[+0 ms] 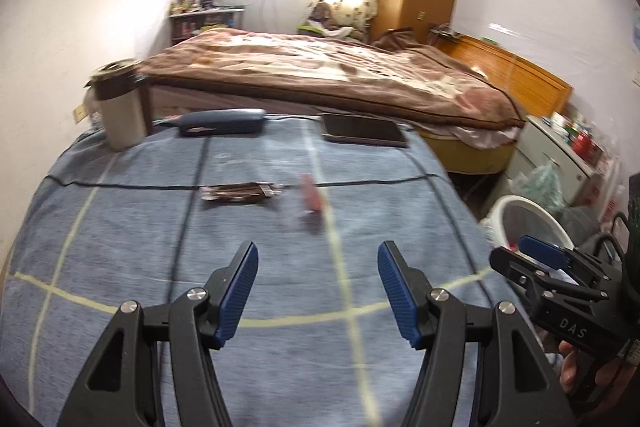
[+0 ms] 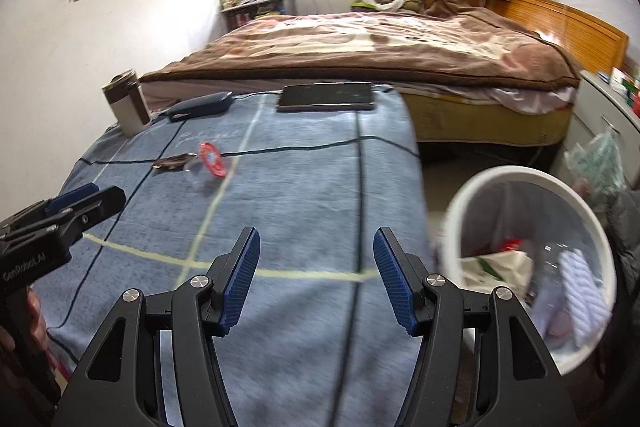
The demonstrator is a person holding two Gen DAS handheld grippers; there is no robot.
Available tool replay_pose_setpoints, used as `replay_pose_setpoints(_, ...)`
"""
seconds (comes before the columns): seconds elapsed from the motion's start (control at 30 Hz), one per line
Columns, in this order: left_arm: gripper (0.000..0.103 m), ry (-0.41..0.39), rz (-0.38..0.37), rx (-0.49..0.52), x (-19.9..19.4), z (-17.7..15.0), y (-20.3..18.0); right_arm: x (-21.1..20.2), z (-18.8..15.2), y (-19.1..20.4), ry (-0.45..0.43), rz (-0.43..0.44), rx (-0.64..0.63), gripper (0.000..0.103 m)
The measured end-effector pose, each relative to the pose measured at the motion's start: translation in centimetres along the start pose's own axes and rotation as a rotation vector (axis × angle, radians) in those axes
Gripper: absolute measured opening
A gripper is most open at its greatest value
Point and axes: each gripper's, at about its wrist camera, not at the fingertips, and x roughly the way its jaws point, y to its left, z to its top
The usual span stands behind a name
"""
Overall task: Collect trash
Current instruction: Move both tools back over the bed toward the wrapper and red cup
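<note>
My left claw [image 1: 316, 291] hovers over a table covered in a blue checked cloth [image 1: 120, 247], its blue-padded fingers spread wide apart with nothing between them. My right claw [image 2: 316, 279] is equally wide apart and empty, held near the table's right edge.

Two pieces of trash lie on the cloth ahead of both claws, near the middle of the table: a dark brown snack wrapper [image 1: 240, 193] lying flat, and just to its right a clear plastic cup with a red lid [image 2: 209, 163], tipped on its side. It is blurred in the left view.

A white trash bin [image 2: 472, 187] stands on the floor beside the table's right edge, already holding crumpled paper and plastic.

Along the far edge of the table sit a brown-and-cream tumbler [image 1: 120, 107], a dark blue case [image 1: 222, 121] and a dark tablet [image 1: 362, 133]. Beyond is a bed with a brown blanket [image 1: 340, 71].
</note>
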Motion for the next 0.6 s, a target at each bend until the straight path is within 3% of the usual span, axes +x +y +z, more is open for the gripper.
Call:
replay_pose_setpoints(0.4, 0.065, 0.015, 0.067, -0.104, 2.0, 0.9, 6.6, 5.3, 2.0, 5.1, 0.076, 0.057, -0.061, 0.061)
replay_pose_setpoints(0.6, 0.065, 0.026, 0.078, -0.105, 3.1, 1.4, 8.3, 7.2, 2.9, 7.2, 0.091, 0.137, -0.062, 0.061)
